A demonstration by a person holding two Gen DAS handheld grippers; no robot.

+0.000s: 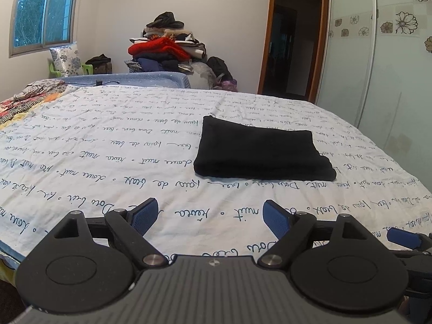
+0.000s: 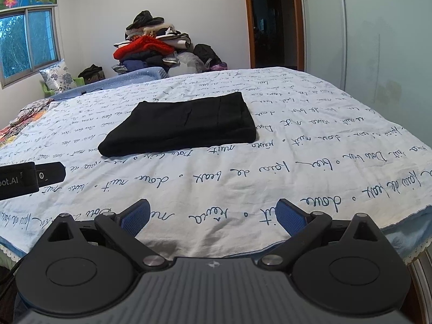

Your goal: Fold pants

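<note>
The black pants (image 1: 263, 151) lie folded into a flat rectangle on the white bedsheet with blue script (image 1: 108, 162). They also show in the right wrist view (image 2: 183, 122). My left gripper (image 1: 210, 216) is open and empty, near the bed's front edge, well short of the pants. My right gripper (image 2: 213, 214) is open and empty, also near the front edge and apart from the pants. The left gripper's body (image 2: 29, 179) shows at the left of the right wrist view.
A pile of clothes (image 1: 167, 48) stands beyond the far end of the bed. A patterned blanket (image 1: 24, 102) lies at the bed's far left. An open doorway (image 1: 291, 43) and a wardrobe door (image 1: 391, 67) are on the right.
</note>
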